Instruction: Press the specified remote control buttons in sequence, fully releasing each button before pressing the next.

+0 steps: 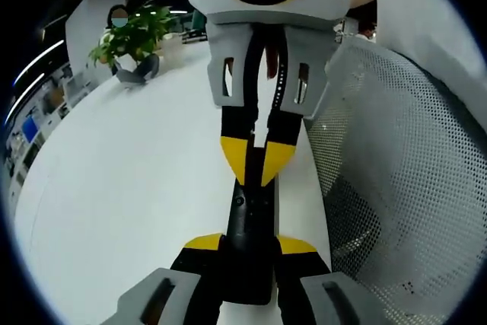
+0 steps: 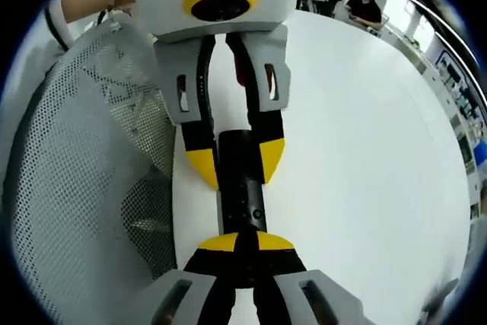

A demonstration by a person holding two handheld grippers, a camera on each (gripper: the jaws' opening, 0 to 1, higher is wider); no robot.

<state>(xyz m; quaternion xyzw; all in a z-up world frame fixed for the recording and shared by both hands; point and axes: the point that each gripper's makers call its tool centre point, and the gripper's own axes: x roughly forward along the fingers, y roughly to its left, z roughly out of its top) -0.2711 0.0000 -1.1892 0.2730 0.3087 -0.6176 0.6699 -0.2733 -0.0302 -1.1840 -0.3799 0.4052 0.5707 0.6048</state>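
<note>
Remote (image 1: 249, 234): black, lying on the white surface (image 1: 137, 188) near its edge, lengthwise between the two claws.
Left claw (image 1: 249, 245): clenched on one end of the remote, yellow tips pressed against its sides.
Right claw (image 2: 237, 243): tips drawn together over the other end of the remote (image 2: 242, 188); whether it presses a button, I cannot tell.
Opposite claws: each faces the other along the remote, right (image 1: 257, 164), left (image 2: 234, 161).
Chair (image 1: 396, 188): grey mesh, just beside the surface edge.
Plant (image 1: 133, 36): potted, far end of the surface.
People (image 2: 365, 5): seated beyond the surface.
</note>
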